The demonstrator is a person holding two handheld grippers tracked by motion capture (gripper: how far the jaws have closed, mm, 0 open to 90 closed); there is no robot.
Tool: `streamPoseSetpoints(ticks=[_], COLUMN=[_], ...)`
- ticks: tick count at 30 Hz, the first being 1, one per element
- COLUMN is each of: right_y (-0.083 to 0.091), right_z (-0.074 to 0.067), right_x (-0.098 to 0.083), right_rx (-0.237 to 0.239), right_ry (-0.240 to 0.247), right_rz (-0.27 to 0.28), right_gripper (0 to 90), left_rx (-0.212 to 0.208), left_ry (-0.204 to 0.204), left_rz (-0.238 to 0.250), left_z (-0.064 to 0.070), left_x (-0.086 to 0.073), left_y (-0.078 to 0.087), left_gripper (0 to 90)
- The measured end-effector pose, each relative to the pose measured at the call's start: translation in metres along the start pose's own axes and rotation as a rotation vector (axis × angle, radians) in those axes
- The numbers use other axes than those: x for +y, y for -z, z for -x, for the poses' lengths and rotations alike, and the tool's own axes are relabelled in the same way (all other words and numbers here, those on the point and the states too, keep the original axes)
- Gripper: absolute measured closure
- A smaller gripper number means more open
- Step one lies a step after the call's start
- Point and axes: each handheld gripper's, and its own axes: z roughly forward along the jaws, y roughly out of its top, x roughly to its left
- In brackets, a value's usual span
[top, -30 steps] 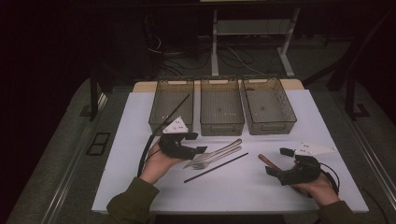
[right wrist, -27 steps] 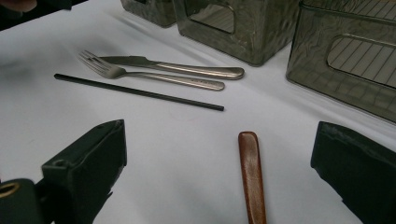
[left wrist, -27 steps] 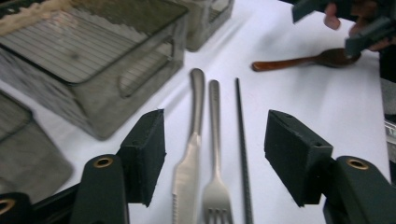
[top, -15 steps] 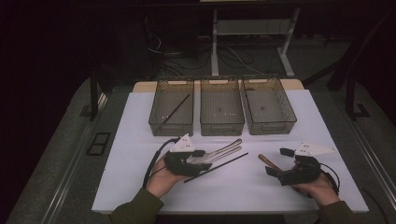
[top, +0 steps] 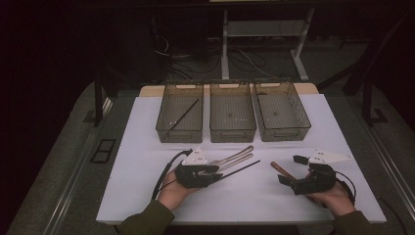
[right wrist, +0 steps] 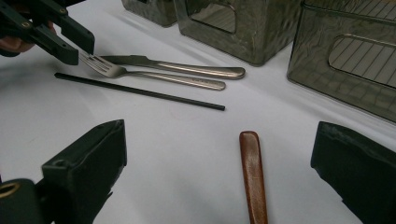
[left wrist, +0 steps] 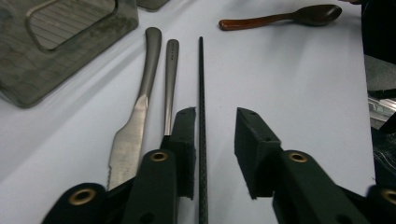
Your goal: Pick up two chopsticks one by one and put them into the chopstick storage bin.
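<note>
1. White table top (top: 147, 147) seen from above, under dim light, with three clear bins in a row at its far side.
2. Left bin (top: 180, 119) holding one black stick laid on a slant; middle bin (top: 232, 117) and right bin (top: 282, 116) just beside it.
3. Left gripper (left wrist: 215, 135) down low at the table, held in the person's left hand (top: 171, 192), at the near left of the cutlery.
4. Jaws narrow and just been closing, set either side of a thin black chopstick (left wrist: 201, 93); a gap visible on the right side, left pad just beside the stick, no grip seen yet.
5. Chopstick flat on the table, running away from the gripper, parallel to a metal fork (left wrist: 171, 74) and a metal knife (left wrist: 140, 107) just to its left in the left gripper view.
6. Fork tines under the left jaw.
7. Right gripper (right wrist: 219, 158) at the near right, held in the right hand (top: 337, 198), jaws wide apart and holding nothing.
8. Brown wooden spoon (right wrist: 253, 172) lying between those open jaws, handle pointing away, touched by neither.
9. Spoon well apart from the chopstick.
</note>
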Motion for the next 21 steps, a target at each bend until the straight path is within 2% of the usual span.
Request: streamPoseSetpoints(ticks=[9,21], right_y=[0.0,-0.001], right_z=[-0.001,-0.001], right_x=[0.0,0.0], right_rx=[0.001,0.001], right_ry=[0.001,0.003], right_rz=[-0.002,-0.003], right_gripper=[3.0,3.0], left_rx=[-0.006,0.017], left_ry=[-0.001,-0.012], left_rz=[-0.054,-0.092], left_z=[-0.001,-0.003], left_x=[-0.004,-0.006], left_y=[-0.017,-0.029], left_gripper=[78.3,81.5])
